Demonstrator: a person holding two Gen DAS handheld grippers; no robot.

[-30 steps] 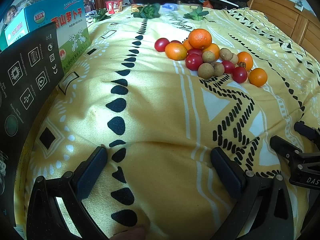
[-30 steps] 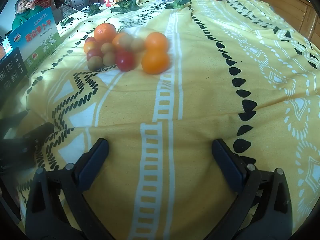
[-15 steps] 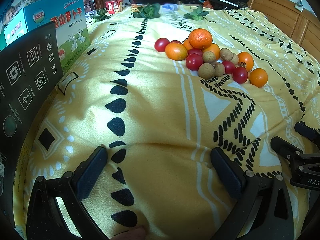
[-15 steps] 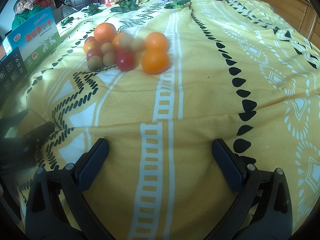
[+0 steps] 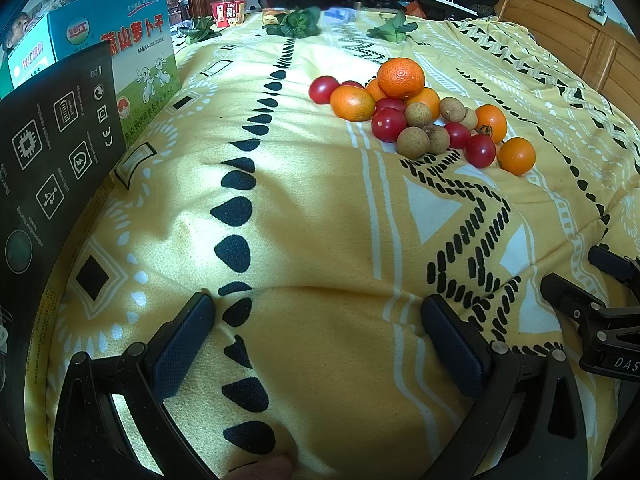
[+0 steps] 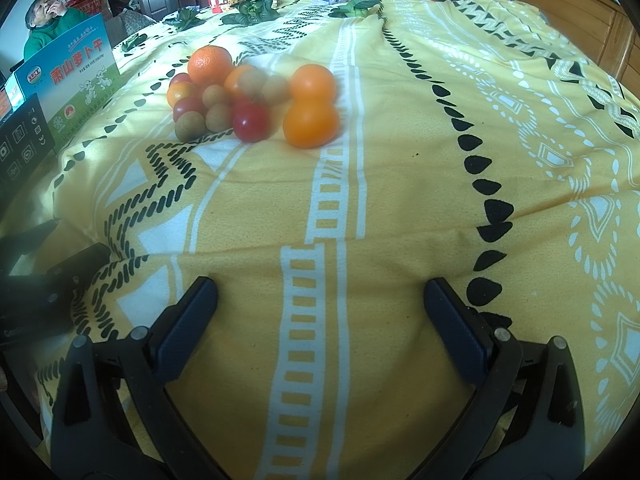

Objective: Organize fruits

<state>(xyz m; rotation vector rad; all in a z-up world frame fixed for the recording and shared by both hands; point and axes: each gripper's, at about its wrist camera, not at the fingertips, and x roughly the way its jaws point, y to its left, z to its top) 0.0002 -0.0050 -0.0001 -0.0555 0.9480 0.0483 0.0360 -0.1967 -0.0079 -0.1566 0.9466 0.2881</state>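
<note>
A pile of fruit lies on a yellow patterned cloth (image 5: 312, 216): oranges (image 5: 401, 77), red tomatoes (image 5: 388, 124) and brown longans (image 5: 413, 142). The pile also shows in the right wrist view, with an orange (image 6: 311, 121), a tomato (image 6: 250, 121) and a longan (image 6: 189, 126) at its near edge. My left gripper (image 5: 316, 334) is open and empty, well short of the pile. My right gripper (image 6: 320, 308) is open and empty, also well short of it. The right gripper's body shows at the right edge of the left wrist view (image 5: 600, 320).
A black box (image 5: 48, 152) and a blue-green carton (image 5: 120, 52) stand along the cloth's left side. Green leafy sprigs (image 5: 298, 24) and a red cup (image 5: 227, 12) lie at the far end. A wooden headboard (image 5: 580, 48) borders the right. A person (image 6: 44, 24) sits far left.
</note>
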